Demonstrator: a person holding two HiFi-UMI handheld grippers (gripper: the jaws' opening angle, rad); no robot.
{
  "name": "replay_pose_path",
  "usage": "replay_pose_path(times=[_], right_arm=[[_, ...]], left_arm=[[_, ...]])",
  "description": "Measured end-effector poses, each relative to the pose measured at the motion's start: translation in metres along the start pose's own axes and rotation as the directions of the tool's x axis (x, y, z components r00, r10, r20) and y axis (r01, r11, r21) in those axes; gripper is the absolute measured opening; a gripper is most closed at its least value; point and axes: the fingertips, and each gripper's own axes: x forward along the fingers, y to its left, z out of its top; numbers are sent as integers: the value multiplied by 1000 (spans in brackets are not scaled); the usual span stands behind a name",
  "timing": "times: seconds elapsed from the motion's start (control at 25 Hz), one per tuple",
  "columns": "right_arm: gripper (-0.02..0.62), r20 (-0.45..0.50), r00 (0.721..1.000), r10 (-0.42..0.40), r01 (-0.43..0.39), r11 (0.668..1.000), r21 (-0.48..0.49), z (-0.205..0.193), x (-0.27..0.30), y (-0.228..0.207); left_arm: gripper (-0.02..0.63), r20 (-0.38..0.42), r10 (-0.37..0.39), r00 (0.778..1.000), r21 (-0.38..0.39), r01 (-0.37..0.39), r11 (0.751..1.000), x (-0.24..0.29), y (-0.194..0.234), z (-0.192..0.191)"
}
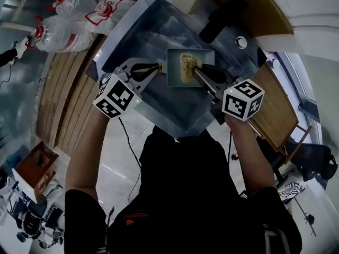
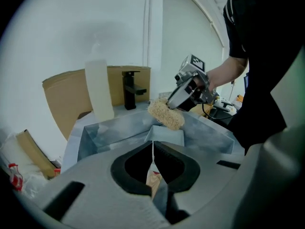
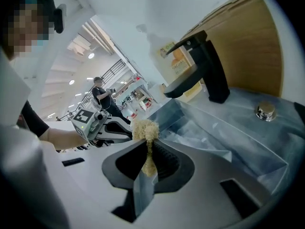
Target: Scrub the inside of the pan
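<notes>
— So, where's the pan [image 1: 175,76]?
— Down in the sink [image 1: 159,102], with its handle [image 2: 153,181] pointing toward the person's left. The left claw [image 1: 155,67] is closed tight on that handle.
— And the right claw [image 1: 196,71]?
— Pinched on a fibrous scrub pad [image 1: 186,63] that sticks out past its tips, over the pan's middle.
— Touching the bottom?
— I can't tell. From the left gripper view it looks just above the far rim. The pan's floor is straight below the pad, so I'd judge the next stroke goes down, then along the handle's line.
</notes>
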Motion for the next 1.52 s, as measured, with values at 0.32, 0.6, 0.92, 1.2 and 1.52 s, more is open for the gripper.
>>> replay_pose_path(times=[0.32,0.6,0.92,1.2,1.52], right_arm=[[40,-87,995,-51,45,997,-70,-9,18,-23],[40,-156,980,-120,95,983,-159,-18,40,-38],[40,-245,947,-208,140,954,-266,-37,64,-54],[40,-306,909,-283,156,911,-382,-49,83,-66],[40,-381,857,-347,154,877,-455,-67,103,-80]], left_arm=[[21,-231,-101,968,150,137,979,32,-3,-37],[131,-435,-143,889,222,259,940,53,-5,-85],[196,-608,-149,780,233,354,906,65,-4,-130],[202,-665,-149,732,232,392,890,75,-5,-147],[175,-673,-138,727,230,383,895,78,-4,-156]])
